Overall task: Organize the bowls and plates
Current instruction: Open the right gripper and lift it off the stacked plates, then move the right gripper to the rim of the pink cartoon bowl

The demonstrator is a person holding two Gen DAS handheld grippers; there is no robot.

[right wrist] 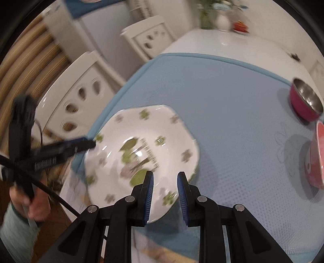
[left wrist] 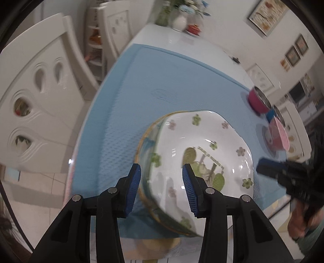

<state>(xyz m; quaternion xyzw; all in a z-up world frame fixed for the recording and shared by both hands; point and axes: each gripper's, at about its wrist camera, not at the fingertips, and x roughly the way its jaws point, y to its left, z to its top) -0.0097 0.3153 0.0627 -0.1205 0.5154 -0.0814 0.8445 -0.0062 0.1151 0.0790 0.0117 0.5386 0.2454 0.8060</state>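
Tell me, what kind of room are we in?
Probably a home dining room: a white table with a blue mat, white carved chairs beside it, a flowered plate and bowls on the mat, framed pictures on the wall.

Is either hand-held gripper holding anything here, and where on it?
Neither. The left hand-held gripper straddles the near rim of the floral plate with jaws open; the right hand-held gripper hangs open above it.

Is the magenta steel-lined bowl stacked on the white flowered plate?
No, the magenta steel-lined bowl stands on the blue mat, well apart from the white flowered plate.
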